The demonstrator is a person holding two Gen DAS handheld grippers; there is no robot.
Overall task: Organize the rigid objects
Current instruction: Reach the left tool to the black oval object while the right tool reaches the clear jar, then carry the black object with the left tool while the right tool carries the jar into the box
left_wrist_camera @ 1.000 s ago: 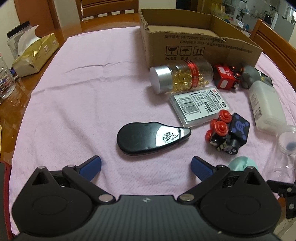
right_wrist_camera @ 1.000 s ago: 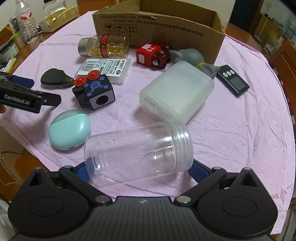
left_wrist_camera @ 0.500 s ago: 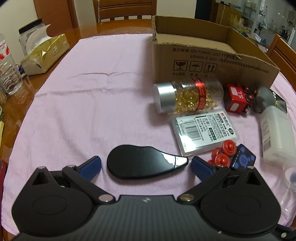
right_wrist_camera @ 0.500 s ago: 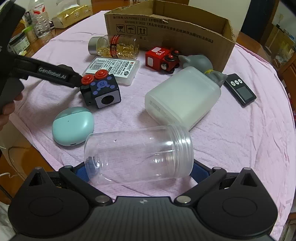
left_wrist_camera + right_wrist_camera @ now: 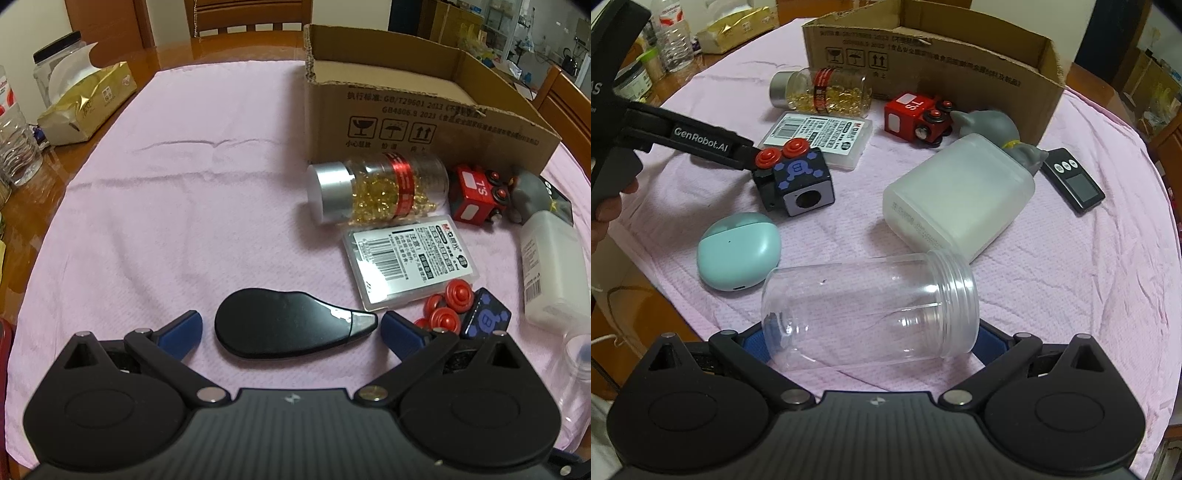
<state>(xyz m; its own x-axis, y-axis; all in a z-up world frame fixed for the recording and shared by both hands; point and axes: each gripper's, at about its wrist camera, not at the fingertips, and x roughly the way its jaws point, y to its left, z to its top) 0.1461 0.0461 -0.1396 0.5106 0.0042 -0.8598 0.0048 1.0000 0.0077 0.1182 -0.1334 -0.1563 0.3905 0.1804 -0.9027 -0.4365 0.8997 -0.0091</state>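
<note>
Pink cloth (image 5: 192, 192) covers your wooden desk (image 5: 44, 184), chairs behind. The cardboard box (image 5: 406, 110) looks empty; the capsule bottle (image 5: 376, 188) lies beside it. Your left tongs (image 5: 291, 326) have closed in, spread wide around the black case (image 5: 280, 328). Right tongs (image 5: 871, 343) flank the clear jar (image 5: 868, 314), grip unclear

The left gripper (image 5: 290, 328) hovers low over a pink cloth (image 5: 192, 206) on the tabletop, its blue-tipped fingers (image 5: 181, 328) spread wide on either side of a flat black teardrop-shaped case (image 5: 284, 326) without touching it. To the right lie a clear labelled plastic box (image 5: 408, 262), a black cube with red knobs (image 5: 469, 314) and a white bottle (image 5: 552, 266). Farther back, a pill bottle of gold capsules (image 5: 376, 192) lies on its side beside a red toy car (image 5: 478, 199), both in front of an open cardboard box (image 5: 424, 125).
</note>
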